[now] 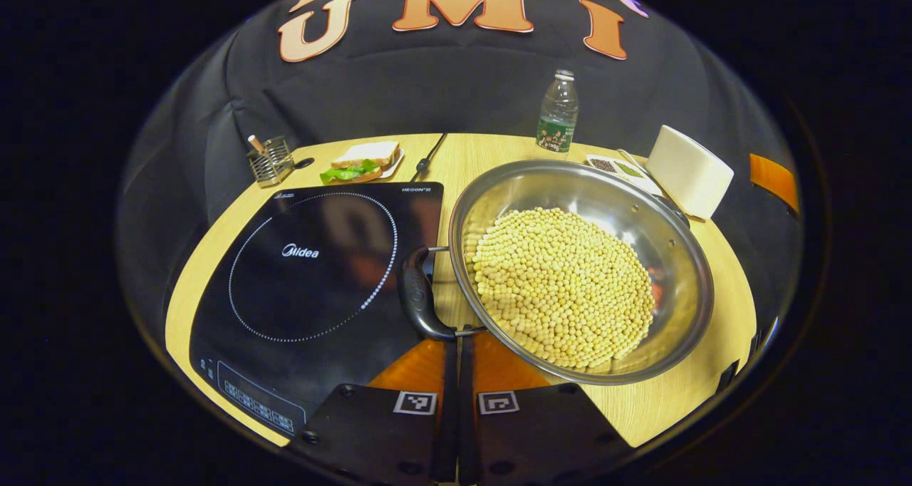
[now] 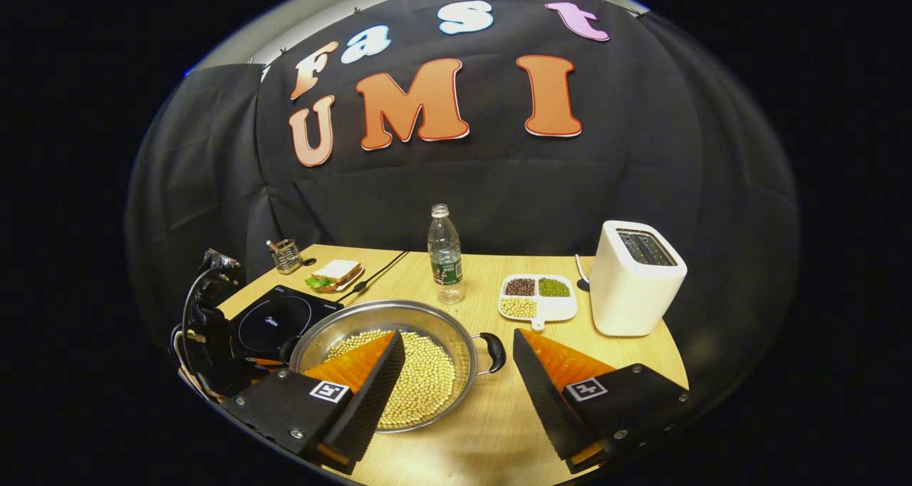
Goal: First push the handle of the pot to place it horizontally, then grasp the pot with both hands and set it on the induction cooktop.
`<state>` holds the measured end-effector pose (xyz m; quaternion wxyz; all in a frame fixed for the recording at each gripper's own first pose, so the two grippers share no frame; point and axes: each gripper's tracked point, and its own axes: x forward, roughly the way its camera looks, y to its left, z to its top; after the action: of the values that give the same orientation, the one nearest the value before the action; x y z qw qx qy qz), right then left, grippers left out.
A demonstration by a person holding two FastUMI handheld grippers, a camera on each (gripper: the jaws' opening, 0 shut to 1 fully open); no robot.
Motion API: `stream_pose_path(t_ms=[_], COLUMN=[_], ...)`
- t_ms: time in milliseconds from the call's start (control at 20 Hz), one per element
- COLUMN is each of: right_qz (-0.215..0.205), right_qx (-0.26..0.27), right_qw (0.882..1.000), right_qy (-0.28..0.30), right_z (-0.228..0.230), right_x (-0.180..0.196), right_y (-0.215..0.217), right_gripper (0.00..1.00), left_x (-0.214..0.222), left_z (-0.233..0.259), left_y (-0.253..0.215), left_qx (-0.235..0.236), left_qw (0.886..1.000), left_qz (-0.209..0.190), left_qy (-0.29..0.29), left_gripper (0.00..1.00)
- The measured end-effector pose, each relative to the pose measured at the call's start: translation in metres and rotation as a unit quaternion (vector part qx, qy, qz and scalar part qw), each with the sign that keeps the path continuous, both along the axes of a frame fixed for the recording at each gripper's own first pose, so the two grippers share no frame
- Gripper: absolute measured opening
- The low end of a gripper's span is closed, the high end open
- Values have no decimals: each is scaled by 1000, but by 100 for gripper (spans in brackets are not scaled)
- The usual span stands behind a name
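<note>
Left gripper (image 1: 456, 343) closed by pot (image 1: 670, 258) of soybeans (image 1: 563, 286)

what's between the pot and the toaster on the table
A white divided dish of beans sits between the pot and the toaster, seen best in the right gripper view.

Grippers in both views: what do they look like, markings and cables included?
The left gripper and the right gripper each have two wedge-shaped fingers, each bearing a square black-and-white marker beside small screws. In the right gripper view, dark looping cables run from the left gripper's body.
</note>
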<state>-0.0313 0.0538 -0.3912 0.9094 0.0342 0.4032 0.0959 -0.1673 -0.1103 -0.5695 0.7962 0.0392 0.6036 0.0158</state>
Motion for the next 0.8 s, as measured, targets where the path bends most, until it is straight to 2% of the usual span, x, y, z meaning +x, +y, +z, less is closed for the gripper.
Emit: stream_pose_path(t_ms=[500,650,800], right_qz=[-14,-25,-43], right_qx=[-12,-17,-18], right_qw=[998,997,995], right_qy=[59,76,88], right_z=[-28,-36,-42], right_x=[-8,-7,-4], right_y=[-3,-8,-14], right_gripper=[95,95,95], left_x=[51,83,91], left_z=[-16,-4,4], left_y=[-4,-7,-10], left_qx=[-31,-29,-27], left_qw=[998,994,992], left_qz=[-5,-37,-50], left_qy=[-54,-101,-109], left_gripper=[7,8,8])
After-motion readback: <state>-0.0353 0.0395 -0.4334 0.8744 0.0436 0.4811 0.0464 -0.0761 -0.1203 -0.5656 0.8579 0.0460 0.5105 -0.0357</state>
